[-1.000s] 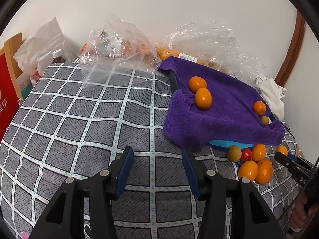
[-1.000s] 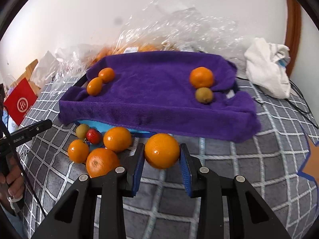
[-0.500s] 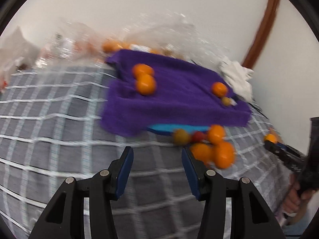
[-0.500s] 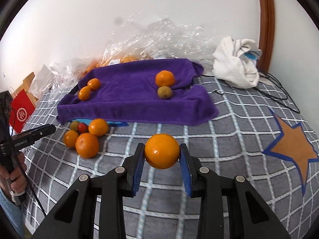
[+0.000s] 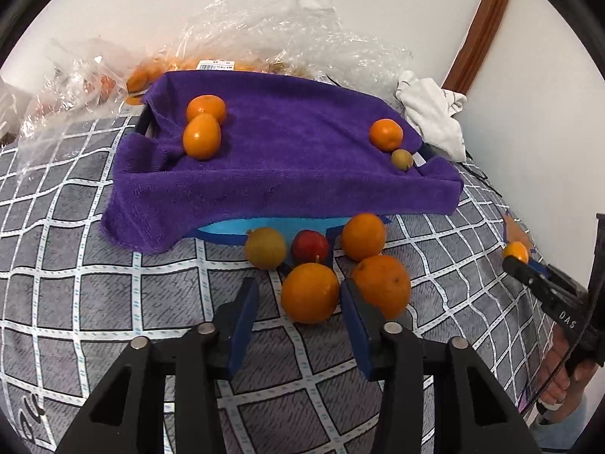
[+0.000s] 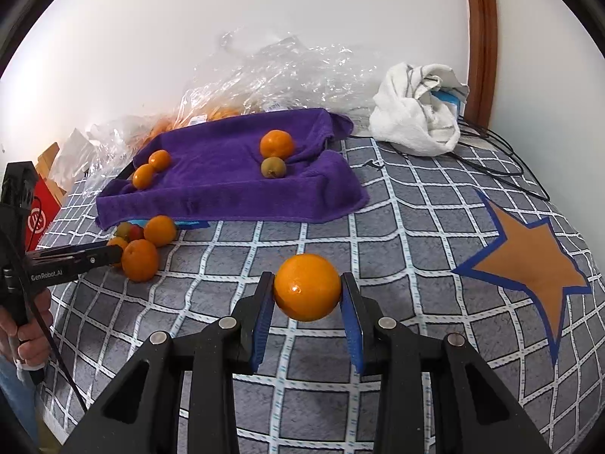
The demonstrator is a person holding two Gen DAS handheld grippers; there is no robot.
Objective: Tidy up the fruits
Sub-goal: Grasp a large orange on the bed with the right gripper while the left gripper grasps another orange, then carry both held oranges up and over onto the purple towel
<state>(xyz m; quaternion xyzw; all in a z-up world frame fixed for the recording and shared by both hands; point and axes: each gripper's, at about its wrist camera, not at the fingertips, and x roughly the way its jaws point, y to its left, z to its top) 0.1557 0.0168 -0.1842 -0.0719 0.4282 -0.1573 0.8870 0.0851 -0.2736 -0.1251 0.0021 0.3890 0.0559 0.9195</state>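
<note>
right fingers (image 6: 264,310) pinch orange (image 6: 307,287), tilted down | left gripper (image 5: 298,304) closing, spread round loose orange (image 5: 309,293)

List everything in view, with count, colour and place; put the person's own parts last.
Oranges: four loose in front of the towel, three on it, one held; orange.
Greenish fruits: two, one in front of the towel, one on it.
Red fruit: one, among the loose oranges.
Towel: one, purple, draped over a tray.
Bedcover: grey with a white grid and an orange star.
Plastic bags: clear, crumpled, behind the towel.
White cloth: one, by the wall.
Red box: one, far left.
Left gripper: jaws just closing around an orange.
Right gripper: shut on an orange.
Hand: one, holding the left gripper.
</note>
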